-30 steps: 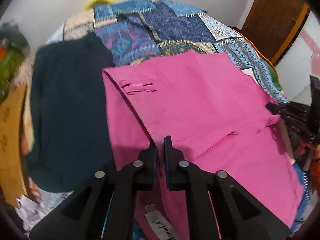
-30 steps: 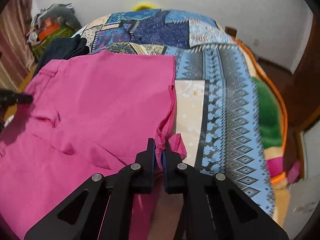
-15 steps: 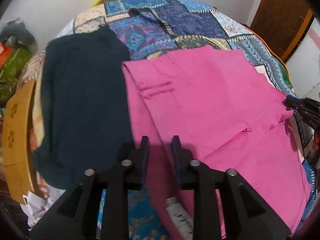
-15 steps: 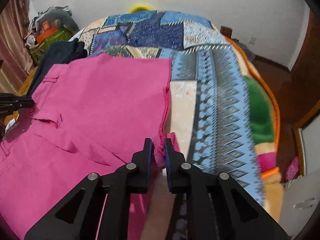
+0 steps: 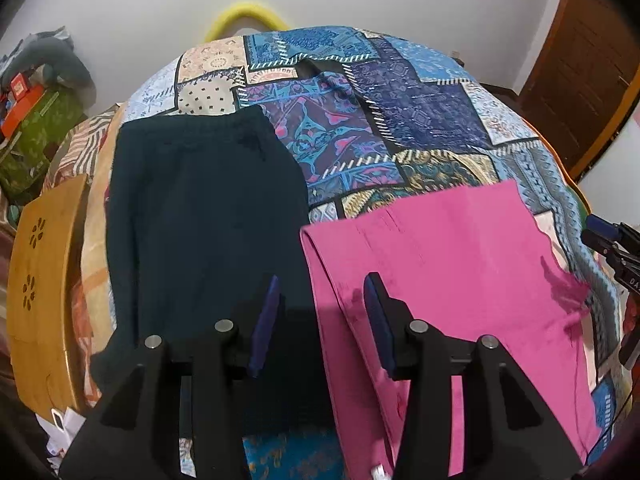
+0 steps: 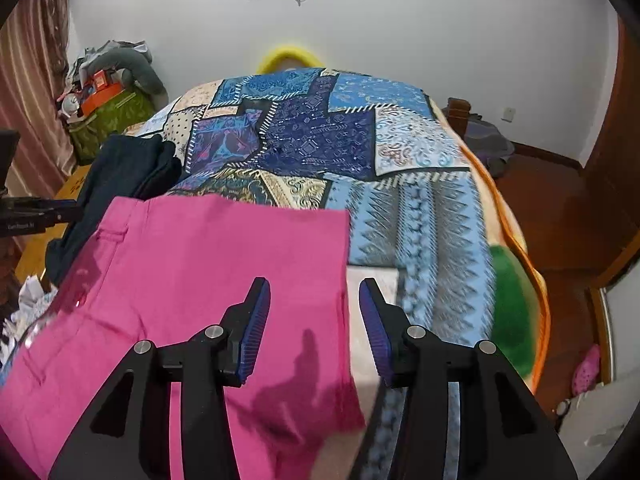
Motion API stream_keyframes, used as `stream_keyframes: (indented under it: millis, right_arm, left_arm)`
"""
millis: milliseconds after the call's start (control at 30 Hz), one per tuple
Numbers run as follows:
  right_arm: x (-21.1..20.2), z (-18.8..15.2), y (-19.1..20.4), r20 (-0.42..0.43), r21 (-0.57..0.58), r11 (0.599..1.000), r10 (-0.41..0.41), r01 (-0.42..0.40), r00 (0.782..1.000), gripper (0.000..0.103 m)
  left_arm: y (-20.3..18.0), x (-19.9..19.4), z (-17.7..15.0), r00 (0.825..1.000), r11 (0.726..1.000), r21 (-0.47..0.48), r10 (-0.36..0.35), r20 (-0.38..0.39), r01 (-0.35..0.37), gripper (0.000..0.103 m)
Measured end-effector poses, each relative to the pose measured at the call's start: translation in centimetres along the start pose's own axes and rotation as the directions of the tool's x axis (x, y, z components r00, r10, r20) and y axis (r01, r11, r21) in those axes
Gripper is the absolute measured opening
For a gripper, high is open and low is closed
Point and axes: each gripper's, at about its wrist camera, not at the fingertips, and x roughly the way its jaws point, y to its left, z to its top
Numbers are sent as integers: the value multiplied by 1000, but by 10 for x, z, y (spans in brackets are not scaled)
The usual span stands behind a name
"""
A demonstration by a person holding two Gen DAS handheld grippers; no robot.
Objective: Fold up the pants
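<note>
The pink pants (image 5: 448, 264) lie folded flat on the patchwork bedspread (image 5: 360, 112); they also show in the right wrist view (image 6: 208, 264). My left gripper (image 5: 322, 316) is open and empty, raised above the pants' left folded edge. My right gripper (image 6: 312, 320) is open and empty, raised above the pants' right edge. The right gripper also shows at the right rim of the left wrist view (image 5: 612, 248). The left gripper shows at the left rim of the right wrist view (image 6: 36, 216).
Dark folded pants (image 5: 200, 216) lie just left of the pink ones, also seen in the right wrist view (image 6: 120, 176). A wooden board (image 5: 40, 280) stands at the bed's left side. A green patch (image 6: 512, 304) and floor lie right. Clutter (image 6: 108, 108) sits by the far wall.
Both grippers let go of the pink pants, opened wide and lifted back. The pants now lie flat in a narrower fold.
</note>
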Motion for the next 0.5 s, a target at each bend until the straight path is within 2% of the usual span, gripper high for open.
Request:
stream_keyframes:
  millis: [200, 367, 500]
  right_arm:
    - [45, 19, -7, -58, 33, 999, 8, -7, 998, 43]
    - [78, 35, -13, -91, 38, 999, -14, 18, 996, 43]
    - [103, 44, -21, -123, 79, 997, 2, 8, 992, 43]
  left_arm:
    - [12, 37, 8, 999, 999, -43, -16, -52, 14, 44]
    - [13, 56, 14, 996, 998, -38, -59, -67, 57, 36]
    - [8, 60, 17, 998, 999, -2, -43, -48, 42, 22]
